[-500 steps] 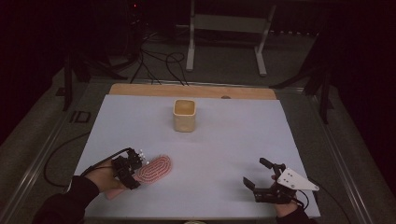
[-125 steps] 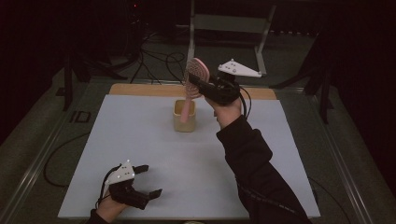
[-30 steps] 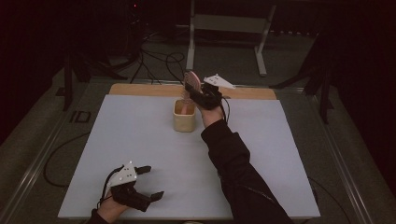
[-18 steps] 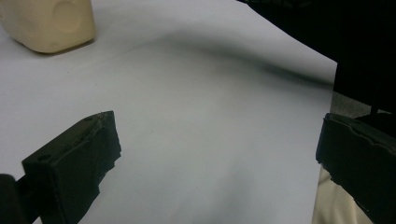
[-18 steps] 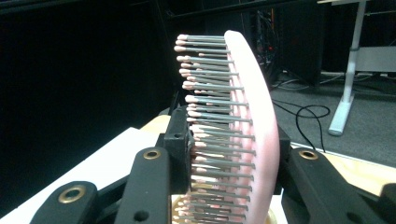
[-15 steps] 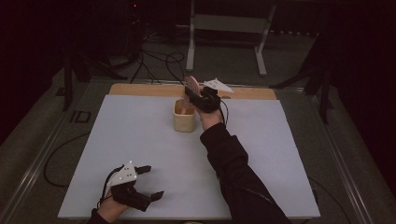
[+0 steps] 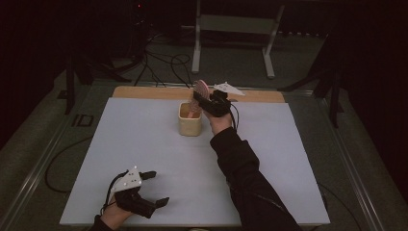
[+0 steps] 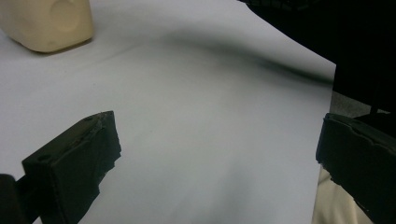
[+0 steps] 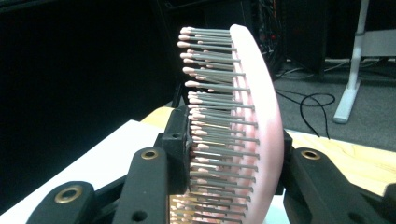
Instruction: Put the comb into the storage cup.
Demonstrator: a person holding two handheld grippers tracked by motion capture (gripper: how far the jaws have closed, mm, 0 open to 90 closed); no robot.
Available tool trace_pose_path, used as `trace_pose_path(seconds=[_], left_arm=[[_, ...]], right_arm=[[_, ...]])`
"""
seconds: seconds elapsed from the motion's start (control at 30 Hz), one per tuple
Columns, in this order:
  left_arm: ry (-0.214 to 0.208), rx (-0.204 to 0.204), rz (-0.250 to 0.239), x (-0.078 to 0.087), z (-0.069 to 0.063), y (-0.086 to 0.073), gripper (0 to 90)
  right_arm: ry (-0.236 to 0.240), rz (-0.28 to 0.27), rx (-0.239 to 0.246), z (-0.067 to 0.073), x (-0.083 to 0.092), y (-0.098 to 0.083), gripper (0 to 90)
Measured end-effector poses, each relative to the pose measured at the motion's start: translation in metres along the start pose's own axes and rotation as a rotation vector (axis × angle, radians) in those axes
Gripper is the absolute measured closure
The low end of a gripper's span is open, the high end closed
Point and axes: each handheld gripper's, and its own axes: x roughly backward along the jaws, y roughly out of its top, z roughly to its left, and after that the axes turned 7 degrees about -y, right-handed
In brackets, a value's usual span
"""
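The right gripper (image 7: 208,103) has its fingers pinching the pink hairbrush (image 9: 243,130) across bristles and back, the brush standing upright with its lower end inside the cream cup (image 7: 189,120) near the desk's (image 7: 144,144) twelve o'clock edge. The left gripper (image 7: 144,192) rests at about seven o'clock on the desk, its fingers (image 8: 74,163) spread with nothing between them.
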Motion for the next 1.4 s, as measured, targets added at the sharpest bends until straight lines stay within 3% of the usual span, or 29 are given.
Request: trace_pose_path(seconds=[0.2, 0.33, 0.4, 0.53, 0.7, 0.8, 0.97, 1.4], left_arm=[[-0.001, 0.001, 0.001, -0.001, 0.000, 0.000, 0.2], [-0.003, -0.001, 0.003, -0.001, 0.000, 0.000, 0.2], [-0.002, 0.001, 0.002, -0.001, 0.000, 0.000, 0.2], [-0.002, 0.000, 0.004, -0.001, 0.000, 0.000, 0.2], [-0.003, 0.000, 0.004, -0.001, 0.000, 0.000, 0.2], [-0.001, 0.001, 0.004, -0.001, 0.000, 0.000, 0.2], [0.001, -0.002, 0.006, -0.002, 0.000, 0.001, 0.2], [0.008, -0.006, 0.010, -0.001, 0.000, 0.001, 0.2]], right_arm=[[0.001, 0.026, 0.004, -0.007, 0.001, 0.001, 59.4], [-0.012, 0.034, 0.005, -0.010, 0.002, 0.001, 33.0], [-0.019, 0.047, 0.001, -0.011, 0.003, 0.002, 23.9], [-0.007, 0.075, -0.013, -0.015, 0.003, 0.003, 14.5], [0.018, 0.104, 0.002, -0.016, 0.004, 0.002, 11.1], [0.045, 0.113, 0.037, -0.016, 0.007, 0.003, 8.4], [0.063, 0.139, 0.042, -0.018, 0.009, 0.001, 8.4], [0.053, 0.147, 0.114, -0.018, 0.016, 0.004, 8.9]])
